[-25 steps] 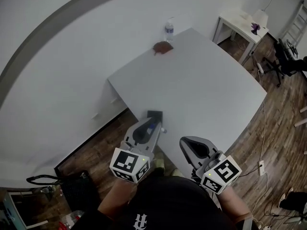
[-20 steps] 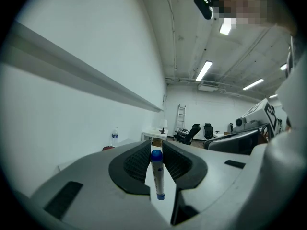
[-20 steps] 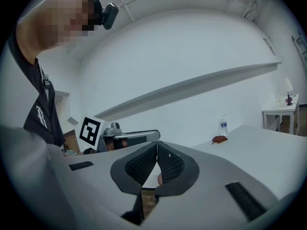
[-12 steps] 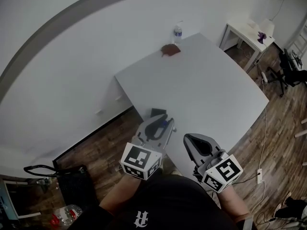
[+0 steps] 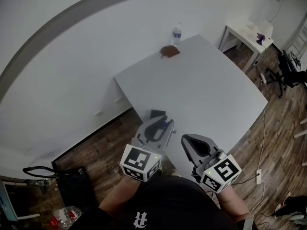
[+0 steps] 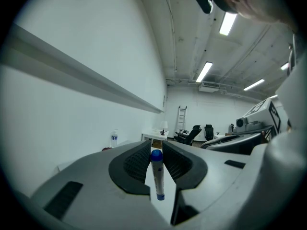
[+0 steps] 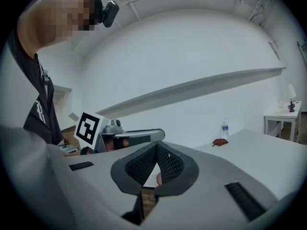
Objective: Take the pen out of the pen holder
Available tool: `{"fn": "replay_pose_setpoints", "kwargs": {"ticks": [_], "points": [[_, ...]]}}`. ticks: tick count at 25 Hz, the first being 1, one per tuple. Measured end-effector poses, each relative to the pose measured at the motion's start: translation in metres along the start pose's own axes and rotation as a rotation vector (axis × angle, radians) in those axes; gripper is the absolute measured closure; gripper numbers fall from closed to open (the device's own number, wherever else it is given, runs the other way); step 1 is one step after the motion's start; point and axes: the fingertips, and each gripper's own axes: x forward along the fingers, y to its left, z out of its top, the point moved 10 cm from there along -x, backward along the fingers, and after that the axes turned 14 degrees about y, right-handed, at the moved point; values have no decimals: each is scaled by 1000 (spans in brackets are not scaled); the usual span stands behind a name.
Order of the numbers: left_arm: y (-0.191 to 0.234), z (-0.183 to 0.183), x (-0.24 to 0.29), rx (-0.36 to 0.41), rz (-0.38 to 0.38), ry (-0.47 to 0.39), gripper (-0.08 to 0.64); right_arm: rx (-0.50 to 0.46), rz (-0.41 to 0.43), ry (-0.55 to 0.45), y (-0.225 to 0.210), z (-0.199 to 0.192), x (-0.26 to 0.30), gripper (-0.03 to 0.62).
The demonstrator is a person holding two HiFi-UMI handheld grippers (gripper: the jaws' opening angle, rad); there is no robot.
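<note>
In the left gripper view a white pen (image 6: 157,176) with a blue cap stands upright between the jaws of my left gripper (image 6: 156,145), which is shut on it. From the head view the left gripper (image 5: 163,120) holds the pen (image 5: 164,125) just right of a small dark pen holder (image 5: 156,113) at the near left edge of the white table (image 5: 211,90). My right gripper (image 5: 185,139) hangs beside it over the table's near edge. Its jaws meet at the tips with nothing between them (image 7: 157,145).
A water bottle (image 5: 177,34) and a brown object (image 5: 169,51) sit at the table's far corner. A small white side table (image 5: 247,32) and an office chair (image 5: 288,66) stand at the right. A black bag (image 5: 72,186) lies on the wooden floor at the left.
The head view has shifted a little. The left gripper with the pen has drifted slightly right of the dark holder. The right gripper has stayed put.
</note>
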Motion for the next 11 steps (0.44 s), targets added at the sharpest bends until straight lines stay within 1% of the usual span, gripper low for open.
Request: {"fn": "replay_pose_setpoints", "kwargs": {"ticks": [11], "points": [[6,-1,5,-6,-7,8,486,7,-5,7,-4,0,6,580]]}}
